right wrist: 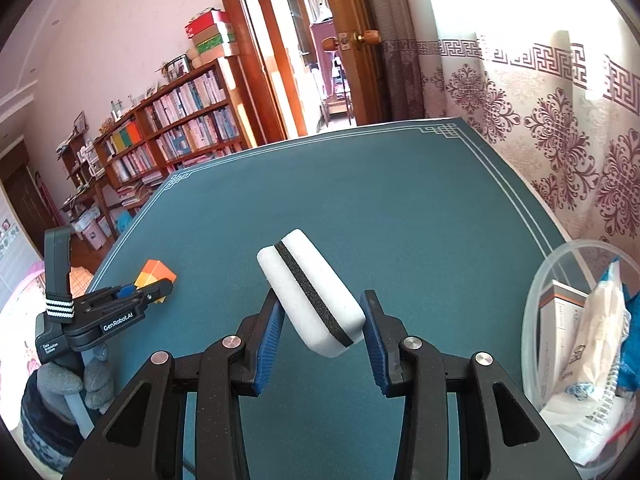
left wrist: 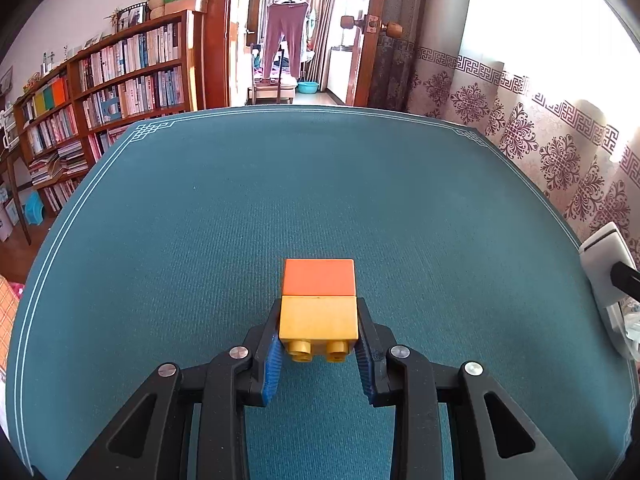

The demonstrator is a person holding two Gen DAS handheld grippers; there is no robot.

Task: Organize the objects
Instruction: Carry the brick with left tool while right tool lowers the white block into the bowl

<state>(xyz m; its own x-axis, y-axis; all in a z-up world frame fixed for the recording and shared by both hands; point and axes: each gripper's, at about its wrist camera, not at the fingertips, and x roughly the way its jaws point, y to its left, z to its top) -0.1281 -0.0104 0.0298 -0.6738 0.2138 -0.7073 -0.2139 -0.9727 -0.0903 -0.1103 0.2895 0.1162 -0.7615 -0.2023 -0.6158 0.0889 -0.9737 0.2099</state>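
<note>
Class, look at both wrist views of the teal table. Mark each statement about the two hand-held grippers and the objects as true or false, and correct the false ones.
1. The left hand-held gripper is closed on a yellow block joined to an orange block. True.
2. The right hand-held gripper holds a red ball. False: it holds a white sponge with a black stripe.
3. A clear plastic container with packets inside sits at the table's right edge. True.
4. The yellow block's studs point away from the left camera. False: they face the camera.
5. The teal table mat has a white line border. True.
</note>
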